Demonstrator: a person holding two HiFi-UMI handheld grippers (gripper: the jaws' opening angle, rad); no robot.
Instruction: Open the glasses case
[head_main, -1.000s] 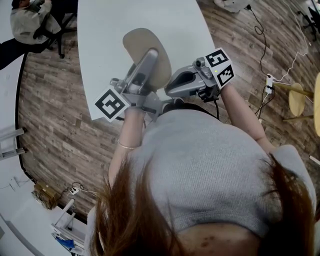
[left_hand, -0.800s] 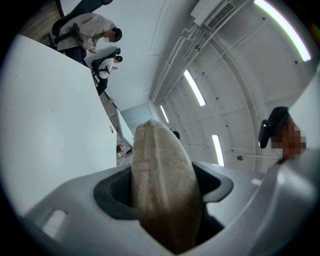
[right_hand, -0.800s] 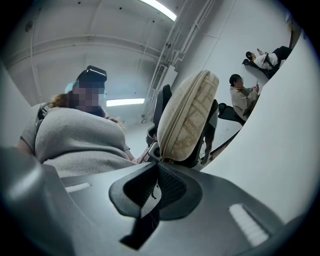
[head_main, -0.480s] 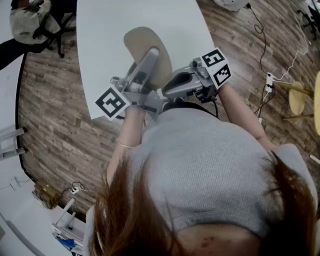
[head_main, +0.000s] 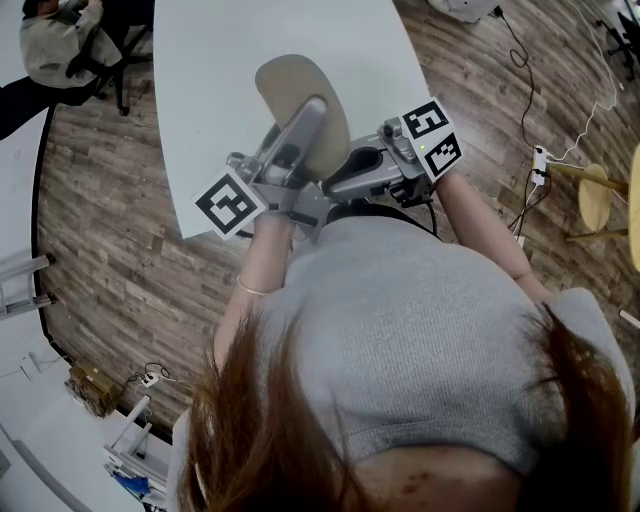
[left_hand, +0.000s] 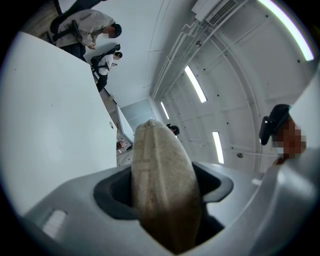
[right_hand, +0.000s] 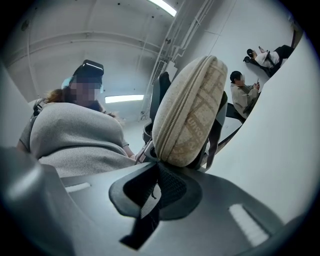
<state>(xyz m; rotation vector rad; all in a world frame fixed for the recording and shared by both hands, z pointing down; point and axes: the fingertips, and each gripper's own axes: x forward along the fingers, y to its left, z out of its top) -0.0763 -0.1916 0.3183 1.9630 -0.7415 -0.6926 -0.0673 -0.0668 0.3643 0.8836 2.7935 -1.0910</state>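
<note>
Wood floor (head_main: 90, 210) surrounds a white table (head_main: 210, 90) with a rounded far edge. Above the table's near edge, the beige glasses case (head_main: 298, 95) stands edge-on, clamped between the left gripper's (head_main: 305, 135) spread jaws. Just right of it, the right gripper's (right_hand: 157, 172) jaws are pinched together on a black strap (right_hand: 142, 222) at the case's near end. The zip (right_hand: 187, 105) is closed. The case's woven lettering is too skewed to read.

One glasses case (head_main: 290, 90), two claws, left claw (left_hand: 164, 187) and right claw (right_hand: 157, 185), one white table (head_main: 220, 80)
</note>
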